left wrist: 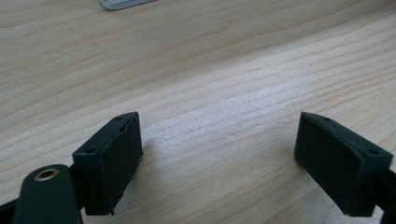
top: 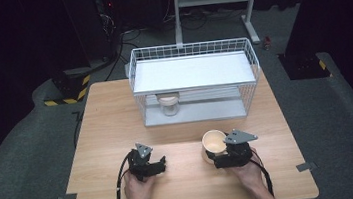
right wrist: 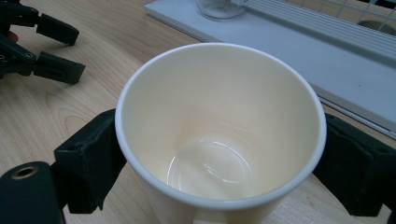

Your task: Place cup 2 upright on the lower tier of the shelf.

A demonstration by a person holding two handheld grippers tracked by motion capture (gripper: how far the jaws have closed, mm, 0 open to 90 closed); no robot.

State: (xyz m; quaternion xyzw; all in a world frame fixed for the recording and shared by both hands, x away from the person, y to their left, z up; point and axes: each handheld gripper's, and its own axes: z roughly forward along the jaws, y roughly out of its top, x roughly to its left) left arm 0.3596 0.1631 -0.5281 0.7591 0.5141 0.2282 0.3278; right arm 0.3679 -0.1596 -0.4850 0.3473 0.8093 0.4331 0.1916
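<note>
Near the front edge of a light wooden desk point(top: 116, 116), a person holds a black two-jaw gripper in each hand. The right gripper point(top: 217, 156) has its jaws closed on the sides of a cream paper cup point(top: 214, 142), which stands upright and empty on the desk; in the right gripper view the dark pads press the cup point(right wrist: 219, 135) wall on both sides just below the rim. The left gripper point(top: 160, 162) rests low over bare wood, well apart from the cup, with its jaws open and nothing between them; the left gripper view shows only wood grain between the two pads. Farther back on the desk stands a white wire rack point(top: 193, 80) with a flat white shelf on top and a lower tray beneath. A small clear jar point(top: 169, 104) with a pale lid sits on the lower tray toward its left. Judging from the firm grip, the step in hand appears to be grasping the cup, with the lift not yet begun. The next move likely calls for raising the cup straight up, keeping it level, and carrying it forward toward the rack without squeezing so hard that the thin wall buckles.
</note>
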